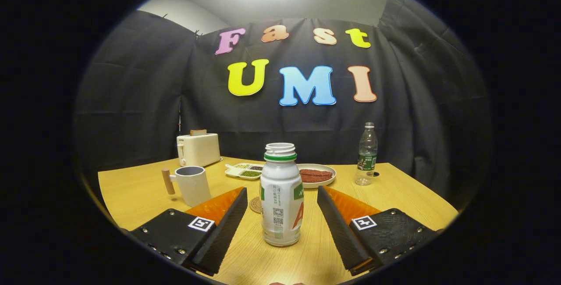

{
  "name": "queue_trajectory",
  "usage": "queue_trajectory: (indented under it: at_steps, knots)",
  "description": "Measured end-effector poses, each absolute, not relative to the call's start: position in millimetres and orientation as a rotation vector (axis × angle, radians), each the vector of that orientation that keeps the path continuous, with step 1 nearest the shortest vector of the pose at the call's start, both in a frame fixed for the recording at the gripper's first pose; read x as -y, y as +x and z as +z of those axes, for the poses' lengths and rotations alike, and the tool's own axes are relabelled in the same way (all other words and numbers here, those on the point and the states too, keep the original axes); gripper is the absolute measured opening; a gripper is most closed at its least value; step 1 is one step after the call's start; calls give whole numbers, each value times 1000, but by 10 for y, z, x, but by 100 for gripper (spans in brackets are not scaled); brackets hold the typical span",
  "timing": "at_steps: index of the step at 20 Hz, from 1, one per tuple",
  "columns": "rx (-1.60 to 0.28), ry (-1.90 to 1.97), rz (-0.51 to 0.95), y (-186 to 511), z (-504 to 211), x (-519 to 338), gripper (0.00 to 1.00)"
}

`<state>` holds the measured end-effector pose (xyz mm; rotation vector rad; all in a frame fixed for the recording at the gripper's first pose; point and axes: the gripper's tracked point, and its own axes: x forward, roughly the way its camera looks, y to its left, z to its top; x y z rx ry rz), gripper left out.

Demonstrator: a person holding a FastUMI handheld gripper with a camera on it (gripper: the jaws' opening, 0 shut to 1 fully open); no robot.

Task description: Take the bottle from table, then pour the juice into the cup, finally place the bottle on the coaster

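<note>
The fingers (280, 217) stand apart, one on each side of the bottle (281, 197), which stands upright and uncapped on the table (131, 193) with a gap at both flanks. Closing off-centre would likely tip it and spill juice; the coaster (255, 205) lies just behind it, the cup (193, 185) beyond to the left. The bottle's label print and square code are too small to read.

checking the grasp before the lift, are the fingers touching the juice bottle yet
Apart. In the gripper view the juice bottle stands upright between the open fingers, with bare table showing on both sides of it.
</note>
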<state>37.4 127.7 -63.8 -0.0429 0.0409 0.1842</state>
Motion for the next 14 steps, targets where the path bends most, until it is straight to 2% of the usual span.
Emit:
queue_trajectory:
  at_steps: [14]
  knots:
    - [-104,-43,131,829,-911,-1313,98]
